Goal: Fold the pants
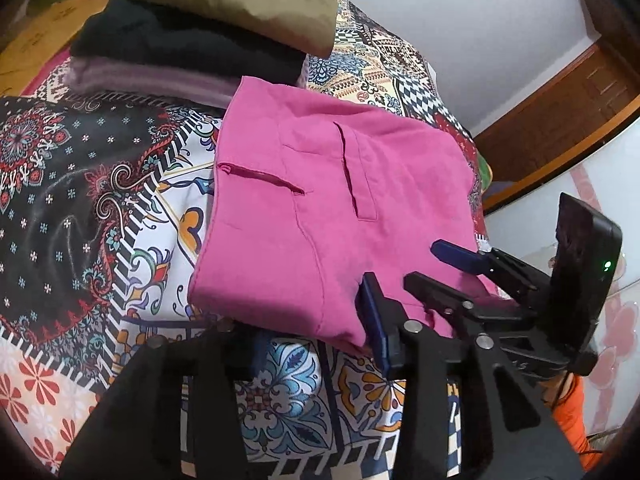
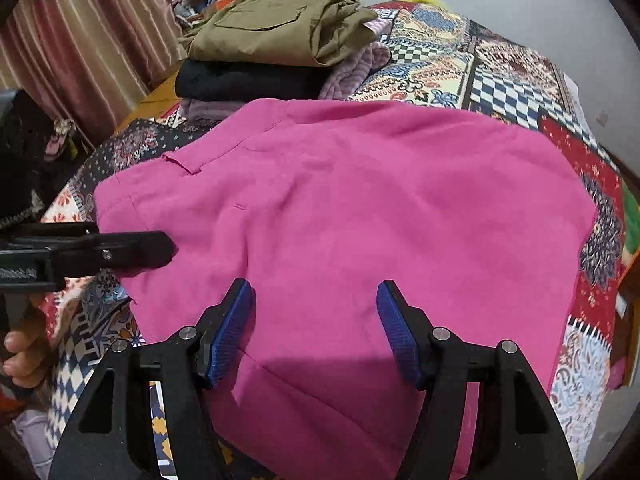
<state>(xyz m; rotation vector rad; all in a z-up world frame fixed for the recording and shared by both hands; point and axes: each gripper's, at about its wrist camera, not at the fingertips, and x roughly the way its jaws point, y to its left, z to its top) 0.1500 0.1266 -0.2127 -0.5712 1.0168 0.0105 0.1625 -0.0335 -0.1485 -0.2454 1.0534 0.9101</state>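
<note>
My left wrist camera sits just behind the left hand-held gripper (image 1: 316,344) and looks steeply down and forward along its fingers, close over the near left corner of the pink pants (image 1: 320,208) on the bed (image 1: 80,200). My right wrist camera rides behind the right hand-held gripper (image 2: 314,320), tilted down likewise and nearer still, so the pink pants (image 2: 360,208) fill most of its view. Both views share the pants, the patterned bed (image 2: 500,76) and the stack of folded clothes (image 1: 208,28) beyond (image 2: 264,52). Each camera also catches the other hand-held gripper at its edge.
</note>
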